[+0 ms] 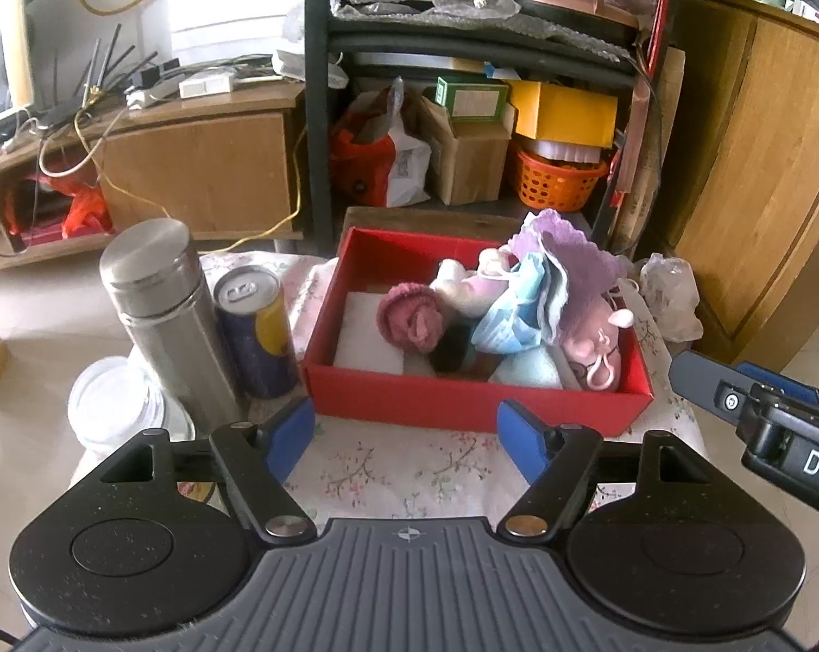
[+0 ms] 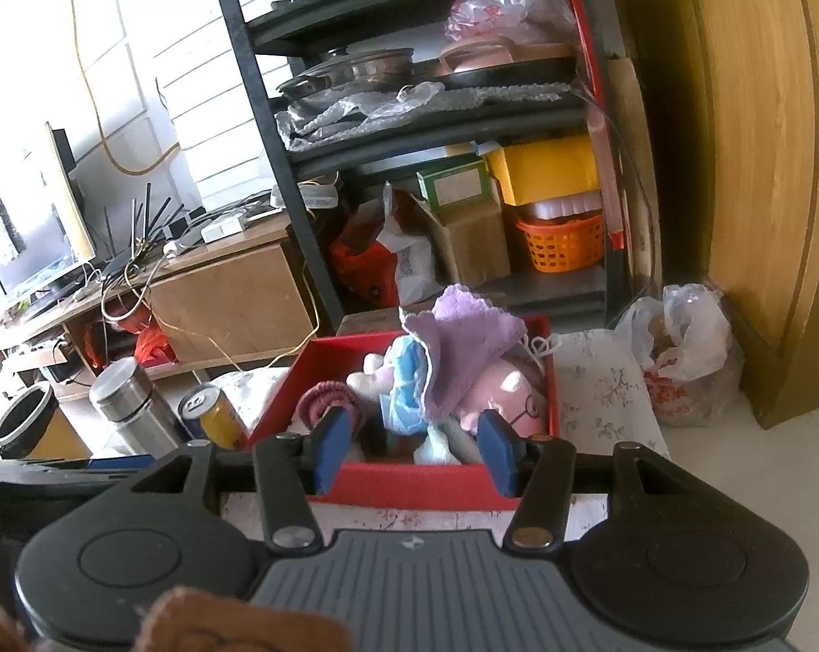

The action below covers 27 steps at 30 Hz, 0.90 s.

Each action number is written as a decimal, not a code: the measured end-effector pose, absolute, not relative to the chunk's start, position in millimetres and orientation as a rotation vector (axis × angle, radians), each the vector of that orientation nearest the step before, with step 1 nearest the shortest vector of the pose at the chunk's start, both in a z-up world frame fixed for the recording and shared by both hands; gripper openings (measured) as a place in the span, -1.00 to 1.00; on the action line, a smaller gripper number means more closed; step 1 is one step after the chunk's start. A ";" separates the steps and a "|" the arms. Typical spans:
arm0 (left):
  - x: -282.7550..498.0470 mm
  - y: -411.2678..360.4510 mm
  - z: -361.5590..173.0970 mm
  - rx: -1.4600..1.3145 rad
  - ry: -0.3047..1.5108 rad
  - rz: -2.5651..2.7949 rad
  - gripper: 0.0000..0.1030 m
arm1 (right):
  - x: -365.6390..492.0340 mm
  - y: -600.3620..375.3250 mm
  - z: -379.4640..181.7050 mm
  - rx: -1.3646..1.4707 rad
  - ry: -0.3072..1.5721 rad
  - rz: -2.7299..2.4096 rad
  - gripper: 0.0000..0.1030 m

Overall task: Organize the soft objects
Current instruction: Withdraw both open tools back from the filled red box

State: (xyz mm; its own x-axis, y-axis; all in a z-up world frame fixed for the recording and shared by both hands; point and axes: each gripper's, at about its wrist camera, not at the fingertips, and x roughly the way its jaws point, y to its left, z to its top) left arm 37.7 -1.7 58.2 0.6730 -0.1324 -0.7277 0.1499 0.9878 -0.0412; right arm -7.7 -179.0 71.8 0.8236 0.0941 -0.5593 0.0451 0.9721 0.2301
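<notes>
A red box [image 1: 464, 402] [image 2: 409, 481] sits on a floral cloth [image 1: 409, 472] and holds a heap of soft things: a pink knitted piece [image 1: 409, 320] [image 2: 322, 399], a blue face mask [image 1: 518, 309] [image 2: 407, 391], a purple cloth [image 1: 567, 255] [image 2: 464, 348], a pink plush toy [image 1: 594, 348] [image 2: 510, 396] and white foam [image 1: 363, 326]. My left gripper [image 1: 407, 443] hangs open in front of the box's near wall, nothing between its blue pads. My right gripper [image 2: 415, 451] is open too, just before the box, its fingers empty. Its body shows at the right edge of the left wrist view.
Left of the box stand a steel flask [image 1: 162, 315] [image 2: 132, 413], a blue-and-yellow can [image 1: 254, 326] [image 2: 214, 415] and a clear jar [image 1: 113, 402]. A plastic bag [image 2: 681, 353] lies on the floor to the right. Behind are a cluttered black shelf [image 1: 480, 54] and wooden cabinets [image 1: 762, 163].
</notes>
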 end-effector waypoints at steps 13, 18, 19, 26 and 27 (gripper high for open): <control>20.0 -6.1 57.1 0.016 0.800 -0.172 0.47 | -19.0 -176.7 62.8 0.215 0.621 0.008 -0.51; 19.5 -7.5 57.2 0.021 0.792 -0.169 0.48 | -19.0 -177.4 63.2 0.229 0.611 0.009 -0.50; 19.5 -8.0 57.3 0.021 0.790 -0.168 0.48 | -18.9 -176.5 63.0 0.230 0.610 0.011 -0.50; 17.7 -7.6 59.1 0.027 0.771 -0.150 0.47 | -18.5 -173.1 62.4 0.242 0.610 0.021 -0.49; 17.4 -7.7 59.4 0.026 0.769 -0.150 0.47 | -18.0 -173.3 62.1 0.243 0.611 0.020 -0.49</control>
